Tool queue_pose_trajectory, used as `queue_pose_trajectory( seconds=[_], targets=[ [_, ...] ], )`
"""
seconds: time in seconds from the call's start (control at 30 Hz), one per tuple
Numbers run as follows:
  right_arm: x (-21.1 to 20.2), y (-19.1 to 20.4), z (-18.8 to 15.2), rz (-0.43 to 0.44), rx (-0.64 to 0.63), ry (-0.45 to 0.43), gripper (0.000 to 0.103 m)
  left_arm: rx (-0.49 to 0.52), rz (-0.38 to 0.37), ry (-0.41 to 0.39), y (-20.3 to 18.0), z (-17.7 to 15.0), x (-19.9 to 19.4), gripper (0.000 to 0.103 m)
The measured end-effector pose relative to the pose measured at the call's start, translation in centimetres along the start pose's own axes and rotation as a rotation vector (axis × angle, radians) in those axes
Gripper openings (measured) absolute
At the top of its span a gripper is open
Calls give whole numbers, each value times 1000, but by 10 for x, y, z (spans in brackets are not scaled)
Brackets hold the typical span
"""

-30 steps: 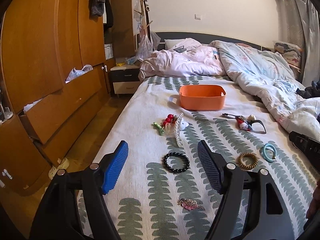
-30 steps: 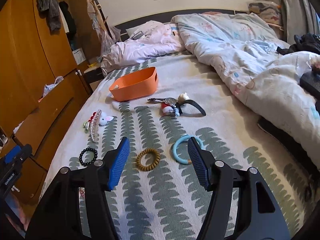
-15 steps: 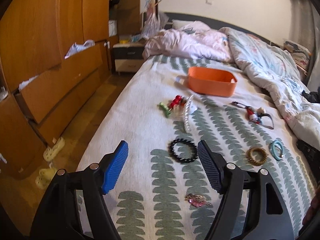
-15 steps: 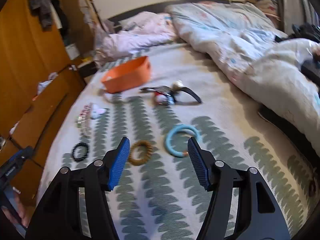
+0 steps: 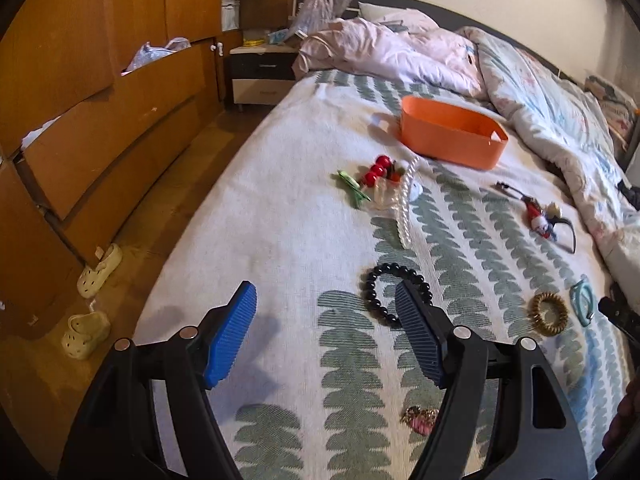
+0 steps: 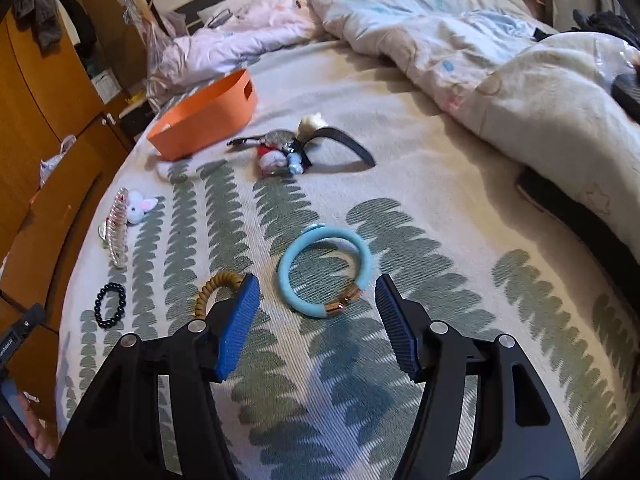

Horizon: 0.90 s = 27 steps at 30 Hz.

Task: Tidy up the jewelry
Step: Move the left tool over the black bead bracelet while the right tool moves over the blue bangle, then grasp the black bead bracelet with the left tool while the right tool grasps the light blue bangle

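An orange basket [image 5: 452,136] stands on the bed [image 5: 280,240]; it also shows in the right wrist view [image 6: 204,118]. My left gripper [image 5: 326,332] is open and empty, just short of a black bead bracelet [image 5: 380,292]. My right gripper [image 6: 316,320] is open and empty, just short of a light blue bangle [image 6: 324,268]. A golden coil hair tie [image 6: 212,288] lies partly behind its left finger. A pearl hair clip [image 5: 404,212], red beads [image 5: 376,168] and a pile with a black headband [image 6: 296,148] lie nearer the basket.
A small pink-gold trinket [image 5: 420,416] lies under my left gripper's right finger. Rumpled duvets [image 6: 480,48] cover the bed's right and far side. Wooden wardrobe drawers [image 5: 100,120] and slippers [image 5: 92,300] are on the left, past the bed edge.
Both grippers have moved down and closer to the bed. The black bracelet now sits by my left gripper's right finger; the blue bangle sits between my right gripper's fingers' line.
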State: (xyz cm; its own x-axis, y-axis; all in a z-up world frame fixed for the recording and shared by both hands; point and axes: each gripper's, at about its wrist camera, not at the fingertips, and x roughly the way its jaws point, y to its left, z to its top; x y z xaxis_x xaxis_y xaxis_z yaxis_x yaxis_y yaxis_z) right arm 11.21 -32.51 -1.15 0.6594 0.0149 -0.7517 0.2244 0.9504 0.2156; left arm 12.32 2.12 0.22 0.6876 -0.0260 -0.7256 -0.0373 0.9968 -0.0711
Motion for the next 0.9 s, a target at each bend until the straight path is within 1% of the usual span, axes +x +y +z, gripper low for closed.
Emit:
queue_pose_trajectory(
  seconds=[0.1, 0.23, 0.27, 0.37, 0.5, 0.57, 0.67, 0.77, 0.9],
  targets=[
    [8, 13, 1, 23, -52, -1, 63, 34, 15, 5, -12, 0, 11, 71],
    [18, 30, 0, -9, -122, 8, 63, 71, 38, 16, -27, 1, 30, 71],
    [23, 32, 0, -28, -132, 10, 63, 82, 51, 21, -31, 1, 35, 71],
    [31, 30, 1, -58, -138, 18, 63, 100, 74, 33, -36, 0, 44, 71],
    [40, 26, 5, -63, -125, 31, 63, 105, 92, 62, -35, -1, 54, 71],
    [44, 27, 7, -60, -126, 40, 63, 101, 91, 72, -34, -1, 59, 71],
    [50, 34, 8, -90, -147, 43, 63, 104, 102, 87, -33, 0, 66, 71],
    [55, 35, 10, -102, -137, 45, 63, 96, 97, 115, -31, -2, 74, 71],
    [61, 33, 13, -120, -124, 47, 63, 117, 108, 113, -35, -5, 77, 71]
  ],
)
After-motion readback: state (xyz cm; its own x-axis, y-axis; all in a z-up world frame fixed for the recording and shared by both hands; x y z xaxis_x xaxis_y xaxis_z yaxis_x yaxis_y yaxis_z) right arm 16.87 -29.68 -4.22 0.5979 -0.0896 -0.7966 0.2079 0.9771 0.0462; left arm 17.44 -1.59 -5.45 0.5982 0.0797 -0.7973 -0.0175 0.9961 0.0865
